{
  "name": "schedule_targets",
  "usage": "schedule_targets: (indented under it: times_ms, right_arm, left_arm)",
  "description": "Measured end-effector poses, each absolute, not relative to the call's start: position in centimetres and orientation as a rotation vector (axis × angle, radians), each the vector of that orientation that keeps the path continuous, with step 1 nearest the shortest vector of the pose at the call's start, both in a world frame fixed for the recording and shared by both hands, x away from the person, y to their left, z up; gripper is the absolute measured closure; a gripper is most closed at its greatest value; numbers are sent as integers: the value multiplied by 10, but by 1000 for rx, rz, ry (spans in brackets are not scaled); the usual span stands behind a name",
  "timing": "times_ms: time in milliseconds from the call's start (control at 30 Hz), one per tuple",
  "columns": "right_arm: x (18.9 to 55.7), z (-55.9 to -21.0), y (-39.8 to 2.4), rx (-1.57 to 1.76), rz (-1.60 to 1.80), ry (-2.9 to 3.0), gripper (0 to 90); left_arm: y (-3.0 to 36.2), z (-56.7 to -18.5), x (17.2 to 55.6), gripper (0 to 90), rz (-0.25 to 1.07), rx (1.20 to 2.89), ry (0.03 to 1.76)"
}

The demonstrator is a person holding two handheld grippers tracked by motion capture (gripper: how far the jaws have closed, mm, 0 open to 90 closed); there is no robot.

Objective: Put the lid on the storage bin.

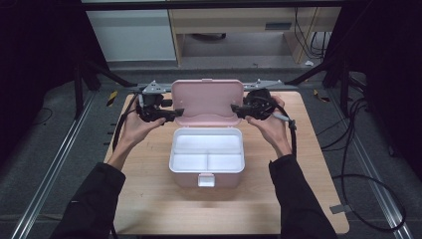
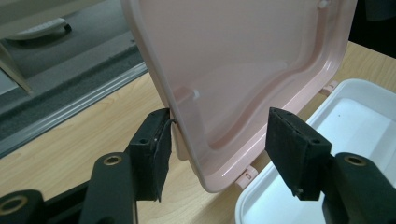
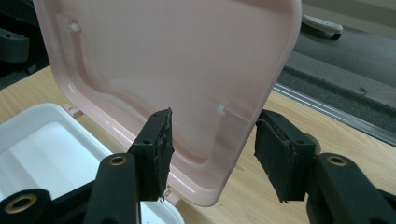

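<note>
A pink box (image 1: 206, 172) sits open at the middle of the wooden table, slightly toward the near edge. Its base is rectangular with rounded corners, and a small white latch tab (image 1: 206, 179) hangs at the centre of its near wall. Inside sits a white tray (image 1: 206, 152) split into one long compartment along the far side and two smaller ones side by side along the near side; all look empty. The pink lid (image 1: 207, 101) stands raised, close to upright, hinged along the far edge of the base, its smooth inner face with a moulded ridge turned toward the near side.
</note>
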State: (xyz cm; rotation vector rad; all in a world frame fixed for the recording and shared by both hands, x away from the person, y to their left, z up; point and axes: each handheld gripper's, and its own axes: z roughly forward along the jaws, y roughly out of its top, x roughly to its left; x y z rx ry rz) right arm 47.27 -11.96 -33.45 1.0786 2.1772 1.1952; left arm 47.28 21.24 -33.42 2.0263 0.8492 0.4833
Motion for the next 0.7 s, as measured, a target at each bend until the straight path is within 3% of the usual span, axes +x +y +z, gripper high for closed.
schedule_targets:
  times_ms: [433, 700]
  right_arm:
    - [458, -323, -125, 1043, 1223, 2175, 470]
    - [434, -321, -127, 1000, 1209, 2199, 497]
  left_arm:
    - [213, -324, 458, 421, 493, 2039, 813]
    - [216, -324, 435, 476, 531, 2067, 778]
